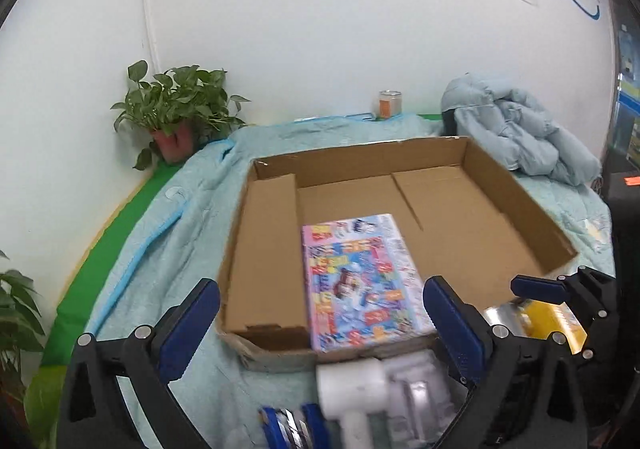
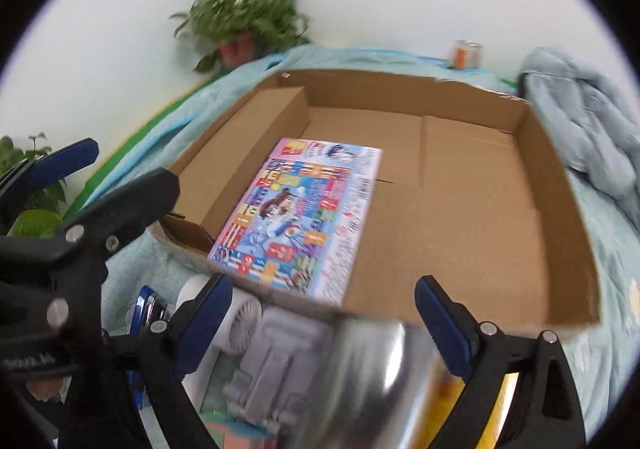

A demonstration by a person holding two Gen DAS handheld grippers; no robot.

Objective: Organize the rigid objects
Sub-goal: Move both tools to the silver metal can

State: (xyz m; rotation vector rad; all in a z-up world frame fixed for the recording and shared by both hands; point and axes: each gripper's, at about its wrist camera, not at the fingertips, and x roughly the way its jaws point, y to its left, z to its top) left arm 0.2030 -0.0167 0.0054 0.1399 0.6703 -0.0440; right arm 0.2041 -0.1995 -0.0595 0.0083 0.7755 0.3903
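Cardboard box [image 1: 520, 217] holds only the colourful flat game box [image 2: 304, 217], lying flat by its near wall. Both tools, left tool [image 1: 320, 309] and right tool [image 2: 324, 309], gape wide and empty; next likely means gripping the white hair dryer [image 1: 352, 385] just outside that wall.

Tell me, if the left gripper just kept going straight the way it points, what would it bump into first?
Probably the colourful book lying in the cardboard box. The left gripper is open, holds nothing and aims down at the book's near end, though depth is hard to judge.
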